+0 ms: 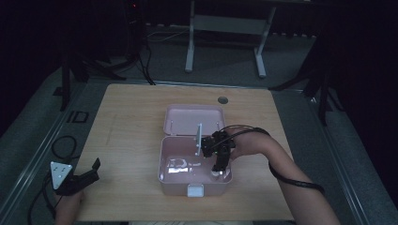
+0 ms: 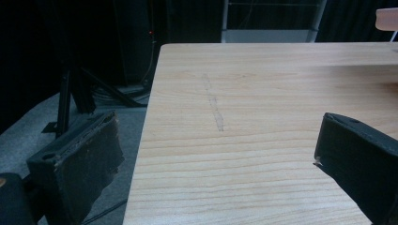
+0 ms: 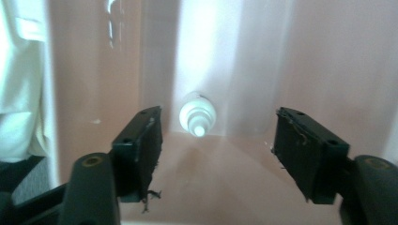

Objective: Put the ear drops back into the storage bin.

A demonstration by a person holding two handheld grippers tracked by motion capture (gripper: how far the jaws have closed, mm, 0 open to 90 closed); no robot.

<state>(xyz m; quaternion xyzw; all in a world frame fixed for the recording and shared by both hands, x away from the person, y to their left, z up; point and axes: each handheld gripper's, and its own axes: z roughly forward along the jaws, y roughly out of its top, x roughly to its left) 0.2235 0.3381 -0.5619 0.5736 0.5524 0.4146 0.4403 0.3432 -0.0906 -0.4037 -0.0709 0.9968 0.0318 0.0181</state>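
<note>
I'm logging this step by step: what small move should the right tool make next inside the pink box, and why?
Probably ease the right tool forward and down toward the small white object at the pink box wall. Its jaws stand open, the object lies just beyond them, nearer one jaw, so a slight shift to centre it should come before closing. The left tool rests open at the table edge.

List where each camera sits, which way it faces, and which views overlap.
High view: above the table, looking down; both forearms, left gripper, right gripper in the pink box.
Left gripper view: along open jaws over bare wood.
Right gripper view: inside the box, open jaws flanking a white cap.
Shared: table; box.
</note>
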